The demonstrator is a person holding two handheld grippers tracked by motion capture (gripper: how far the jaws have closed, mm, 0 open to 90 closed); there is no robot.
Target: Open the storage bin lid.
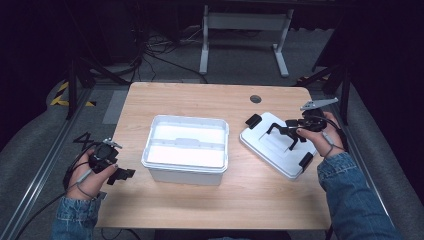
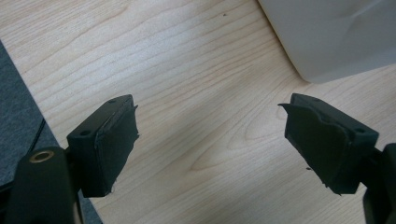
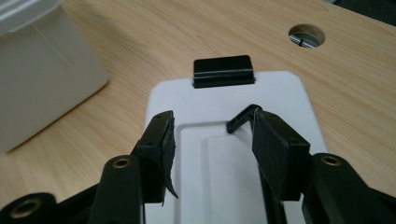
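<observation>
A white open bin (image 1: 185,147) stands in the middle of the wooden table (image 1: 200,100). To its right the white lid (image 1: 274,150) lies flat, with a black latch (image 1: 253,121) at its far end and another (image 1: 306,161) at its near end. My right gripper (image 1: 282,136) hovers just over the lid, open. In the right gripper view the right gripper (image 3: 212,135) has the lid (image 3: 219,98) under it, nothing pressed between the pads, and a black handle piece (image 3: 238,120) by one jaw tip. My left gripper (image 1: 122,175) is open over bare wood left of the bin.
A round cable hole (image 1: 255,98) sits in the table's far right part, beyond the lid. The bin's corner (image 2: 336,37) lies ahead of the left gripper (image 2: 210,135). The table's left edge and grey floor (image 2: 18,107) are close beside it.
</observation>
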